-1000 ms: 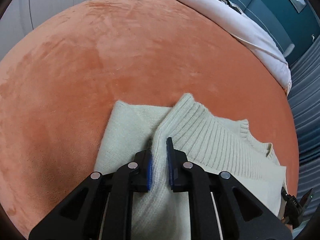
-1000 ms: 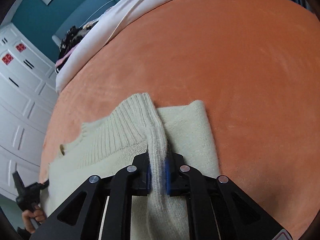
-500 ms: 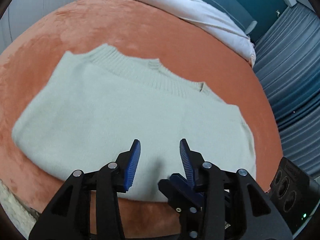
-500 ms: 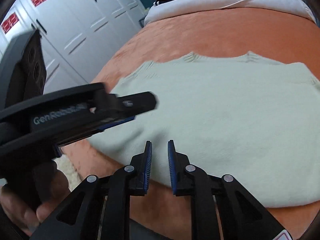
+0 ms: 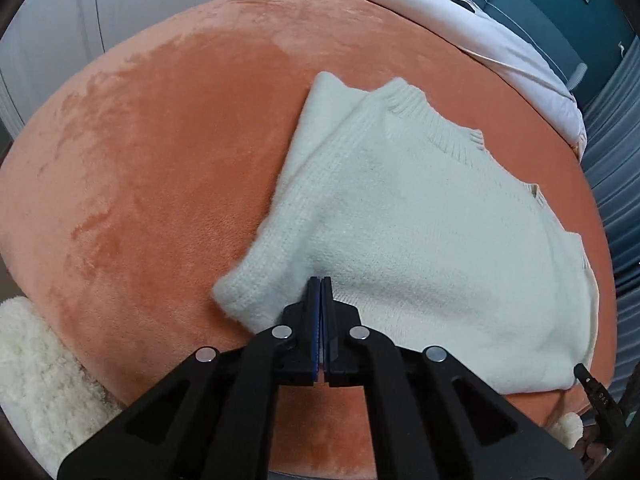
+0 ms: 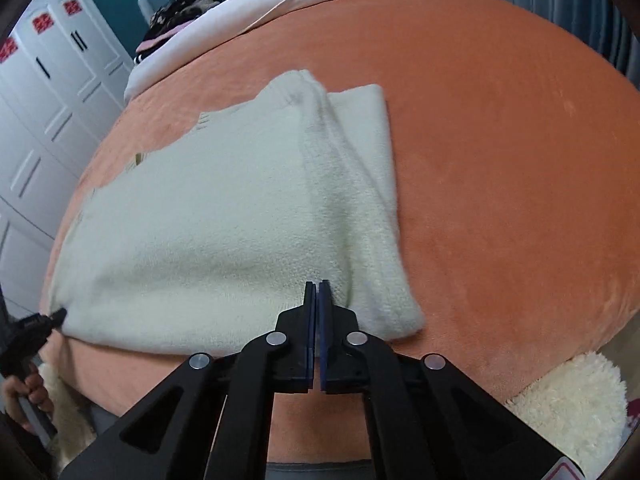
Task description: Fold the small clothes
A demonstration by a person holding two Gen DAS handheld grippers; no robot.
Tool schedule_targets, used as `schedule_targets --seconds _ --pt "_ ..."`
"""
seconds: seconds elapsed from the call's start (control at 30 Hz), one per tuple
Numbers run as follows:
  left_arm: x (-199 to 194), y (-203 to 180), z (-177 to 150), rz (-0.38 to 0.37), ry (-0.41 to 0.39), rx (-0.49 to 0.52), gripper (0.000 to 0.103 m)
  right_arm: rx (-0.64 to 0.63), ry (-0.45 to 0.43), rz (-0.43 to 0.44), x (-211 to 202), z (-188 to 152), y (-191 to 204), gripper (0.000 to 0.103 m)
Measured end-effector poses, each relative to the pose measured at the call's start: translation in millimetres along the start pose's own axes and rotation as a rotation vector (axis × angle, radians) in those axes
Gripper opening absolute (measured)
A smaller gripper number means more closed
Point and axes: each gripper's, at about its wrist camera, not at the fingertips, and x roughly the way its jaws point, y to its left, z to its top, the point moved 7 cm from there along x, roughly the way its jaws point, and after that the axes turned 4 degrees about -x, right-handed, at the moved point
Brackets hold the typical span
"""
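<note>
A cream knit sweater (image 5: 420, 220) lies flat on the orange plush cover (image 5: 160, 180), collar at the far end, with a side strip folded over on each flank. My left gripper (image 5: 320, 280) is shut, its tips on the sweater's near hem by the left corner. I see no fabric between its pads. In the right wrist view the sweater (image 6: 220, 220) fills the middle, and my right gripper (image 6: 316, 282) is shut with its tips on the near hem beside the right fold. The left gripper (image 6: 40, 324) shows at the sweater's near left corner, held by a hand (image 6: 24, 392).
A fluffy cream rug (image 5: 36, 380) lies below the cover's near edge, also the rug (image 6: 560, 400) on the right. White bedding (image 5: 480, 20) and dark clothes (image 6: 176, 12) lie at the far end. White wardrobe doors (image 6: 40, 120) stand left; blue curtains (image 5: 616, 160) hang right.
A second ago both grippers held the sweater's side folds farther up. They let go and drew back, the left opening wide, and both now sit shut at the near hem.
</note>
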Motion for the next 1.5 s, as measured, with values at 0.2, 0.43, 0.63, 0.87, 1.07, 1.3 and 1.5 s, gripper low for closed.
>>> schedule_targets --seconds 0.2,0.43,0.63,0.87,1.07,1.3,1.5 --pt "-43 -39 60 -0.075 -0.178 0.029 0.067 0.019 -0.152 0.008 -27 62 17 0.062" --pt "34 -37 106 -0.060 -0.065 -0.065 0.059 0.132 -0.036 -0.058 51 114 17 0.063" --pt "25 -50 112 -0.106 -0.054 -0.053 0.011 0.178 -0.194 0.117 14 137 29 0.008" --pt "66 -37 108 0.027 0.003 0.002 0.012 0.133 -0.022 0.006 82 115 -13 0.007" --pt "-7 -77 88 0.004 -0.122 0.129 0.014 -0.005 -0.203 -0.039 -2 116 42 0.021" --pt "20 -130 -6 -0.084 0.057 0.185 0.027 -0.258 0.023 0.260 46 30 183 0.013" --pt "4 -51 3 0.024 0.010 0.167 0.023 -0.076 -0.014 0.028 31 29 51 0.008"
